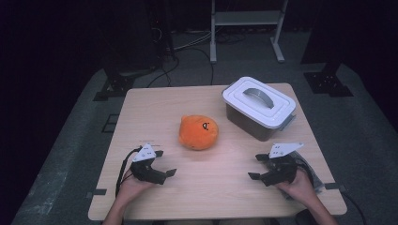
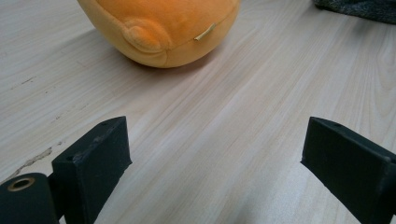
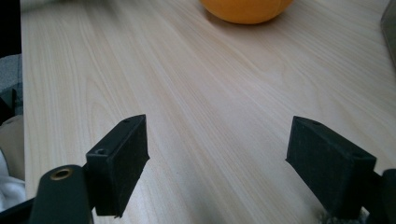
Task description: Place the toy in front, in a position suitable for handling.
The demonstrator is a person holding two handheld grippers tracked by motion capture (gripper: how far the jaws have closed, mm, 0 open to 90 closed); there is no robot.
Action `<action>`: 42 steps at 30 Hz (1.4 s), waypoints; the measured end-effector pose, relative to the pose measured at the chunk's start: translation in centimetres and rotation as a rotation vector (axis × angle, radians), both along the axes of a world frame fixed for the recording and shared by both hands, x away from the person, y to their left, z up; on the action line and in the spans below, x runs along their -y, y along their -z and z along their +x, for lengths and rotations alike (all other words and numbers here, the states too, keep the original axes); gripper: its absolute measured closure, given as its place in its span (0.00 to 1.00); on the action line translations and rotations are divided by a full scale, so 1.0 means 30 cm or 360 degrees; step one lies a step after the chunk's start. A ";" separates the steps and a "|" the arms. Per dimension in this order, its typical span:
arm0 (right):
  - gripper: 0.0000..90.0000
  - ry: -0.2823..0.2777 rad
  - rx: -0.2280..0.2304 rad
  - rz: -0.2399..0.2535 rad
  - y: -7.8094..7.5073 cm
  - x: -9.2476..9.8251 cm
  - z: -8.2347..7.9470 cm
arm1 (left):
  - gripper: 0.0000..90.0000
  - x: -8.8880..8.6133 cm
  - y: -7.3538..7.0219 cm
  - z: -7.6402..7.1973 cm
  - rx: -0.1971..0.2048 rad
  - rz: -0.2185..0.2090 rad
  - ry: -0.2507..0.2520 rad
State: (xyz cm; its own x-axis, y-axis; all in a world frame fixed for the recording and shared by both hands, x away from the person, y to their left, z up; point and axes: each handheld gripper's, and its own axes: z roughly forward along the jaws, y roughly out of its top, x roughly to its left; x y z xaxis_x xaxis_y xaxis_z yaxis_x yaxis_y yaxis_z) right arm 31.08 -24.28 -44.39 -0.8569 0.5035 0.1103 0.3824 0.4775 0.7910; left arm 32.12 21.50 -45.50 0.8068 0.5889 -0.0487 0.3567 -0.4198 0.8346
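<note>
One orange plush toy (image 1: pixel 198 132), one lidded container (image 1: pixel 259 108), two grippers.

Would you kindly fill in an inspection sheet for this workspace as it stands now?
Surface: light wooden table, a few dark scuffs near the left gripper.
Job's things: orange plush toy at mid-table, untouched; grey storage box to its right, white lid on, handle flat.
Clutter: nothing seen.
Grippers: left gripper and right gripper both open and empty, at the near edge, pointing toward the toy.
Cables: one black cable trails from the left gripper; more lie on the floor behind.
Surroundings: grey carpet, white metal frame, dark background.
</note>
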 end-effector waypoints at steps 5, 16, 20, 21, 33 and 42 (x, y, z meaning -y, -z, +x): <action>0.21 0.0004 -0.0007 0.0007 0.001 0.003 0.004 | 0.08 -0.002 0.000 -0.003 0.0000 -0.0015 -0.0002; 0.21 -0.0005 -0.0010 0.0012 0.002 -0.002 0.007 | 0.08 0.000 -0.020 -0.006 0.0040 -0.0060 0.0009; 0.21 0.0006 -0.0015 0.0029 0.001 0.002 0.008 | 0.08 0.020 -0.047 0.006 0.0081 -0.0075 0.0034; 0.21 0.0005 -0.0015 0.0033 0.000 0.002 0.008 | 0.08 0.027 -0.059 0.013 0.0102 -0.0082 0.0046; 0.21 -0.0027 -0.0018 0.0049 -0.002 -0.002 0.010 | 0.08 0.133 -0.166 0.123 0.0248 -0.0109 0.0126; 0.21 -0.0037 -0.0017 0.0067 -0.003 0.006 0.012 | 0.08 0.203 -0.208 0.236 0.0309 -0.0139 0.0127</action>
